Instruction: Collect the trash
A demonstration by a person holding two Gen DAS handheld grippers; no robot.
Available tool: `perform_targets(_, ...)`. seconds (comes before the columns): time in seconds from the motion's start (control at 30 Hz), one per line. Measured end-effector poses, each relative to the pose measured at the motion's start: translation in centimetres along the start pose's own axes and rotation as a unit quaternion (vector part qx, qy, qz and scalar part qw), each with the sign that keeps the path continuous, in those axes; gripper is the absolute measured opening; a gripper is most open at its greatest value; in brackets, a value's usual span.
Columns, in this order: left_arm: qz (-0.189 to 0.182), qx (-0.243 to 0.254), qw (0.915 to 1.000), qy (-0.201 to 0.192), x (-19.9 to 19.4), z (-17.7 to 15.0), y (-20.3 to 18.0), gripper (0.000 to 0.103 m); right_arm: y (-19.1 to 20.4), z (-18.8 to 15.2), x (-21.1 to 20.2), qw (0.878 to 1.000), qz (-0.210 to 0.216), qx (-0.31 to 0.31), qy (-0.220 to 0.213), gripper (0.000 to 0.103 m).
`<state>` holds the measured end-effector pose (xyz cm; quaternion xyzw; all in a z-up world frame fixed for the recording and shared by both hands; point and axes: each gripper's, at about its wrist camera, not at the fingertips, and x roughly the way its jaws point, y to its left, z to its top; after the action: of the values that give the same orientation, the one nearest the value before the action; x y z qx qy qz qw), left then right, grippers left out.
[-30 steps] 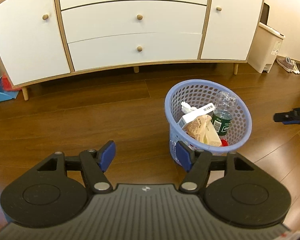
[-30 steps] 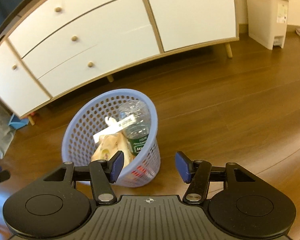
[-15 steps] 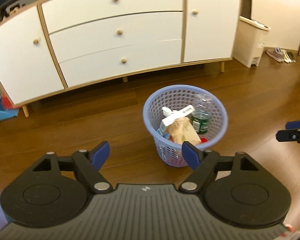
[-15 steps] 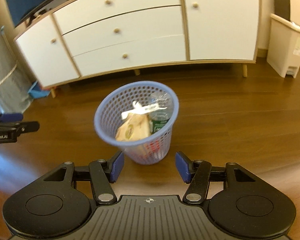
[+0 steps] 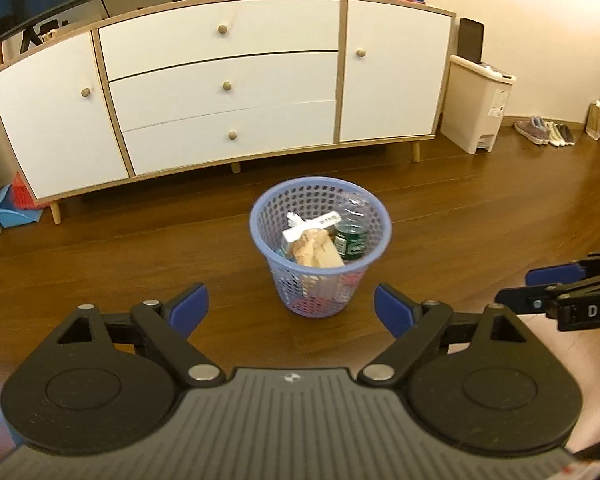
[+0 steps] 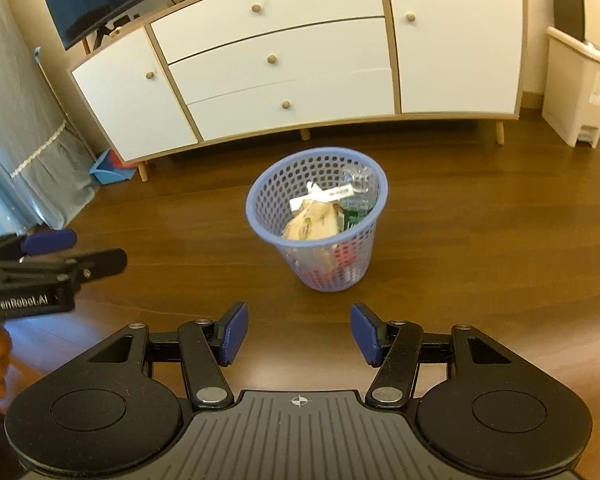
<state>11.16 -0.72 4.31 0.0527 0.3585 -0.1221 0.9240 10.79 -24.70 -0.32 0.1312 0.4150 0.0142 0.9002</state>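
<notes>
A blue perforated basket (image 5: 272, 216) (image 6: 274, 196) stands upright on the wooden floor, ahead of both grippers. Inside it lie a clear bottle with a green label (image 5: 351, 236) (image 6: 355, 200), a tan wrapper (image 5: 317, 250) (image 6: 311, 222) and a white carton with a barcode (image 5: 311, 226) (image 6: 323, 196). My left gripper (image 5: 291, 309) is open and empty, well short of the basket. My right gripper (image 6: 298, 334) is open and empty too, also back from it. Each gripper shows at the edge of the other's view.
A white sideboard (image 5: 220, 88) (image 6: 284, 56) with wooden knobs runs along the wall behind the basket. A cream pedal bin (image 5: 479, 104) (image 6: 579, 92) stands to its right, shoes (image 5: 543, 132) beyond. A blue dustpan (image 5: 14, 208) (image 6: 110, 170) and grey curtain (image 6: 16, 140) sit at left.
Both grippers have pulled back and risen from the basket, which now looks smaller and farther. The left jaws have opened wider. The basket has not moved.
</notes>
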Motion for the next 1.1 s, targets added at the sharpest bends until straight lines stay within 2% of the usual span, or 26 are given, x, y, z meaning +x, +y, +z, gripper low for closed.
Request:
perform_targets(0.23, -0.006, -0.012, 0.9999, -0.006, -2.9, -2.7, -1.0, 0.095, 2.4, -2.8, -1.7, 1.0, -0.01, 0.001, -0.01, 0.054)
perform_targets(0.57, 0.006, -0.001, 1.0, -0.007, -5.4, -6.1, -0.7, 0.096, 4.0, -5.2, -2.9, 1.0, -0.008, 0.007, -0.026, 0.054)
perform_targets(0.73, 0.005, -0.027, 0.9996, 0.007, -5.9, -7.7, 0.0, 0.095, 4.6, -6.5, -3.4, 0.999, -0.007, 0.005, -0.034, 0.054)
perform_targets(1.1, 0.014, -0.029, 0.9991, 0.027, -5.9, -9.8, -0.2, 0.095, 5.6, -8.8, -4.0, 0.999, -0.01, -0.01, -0.036, 0.054)
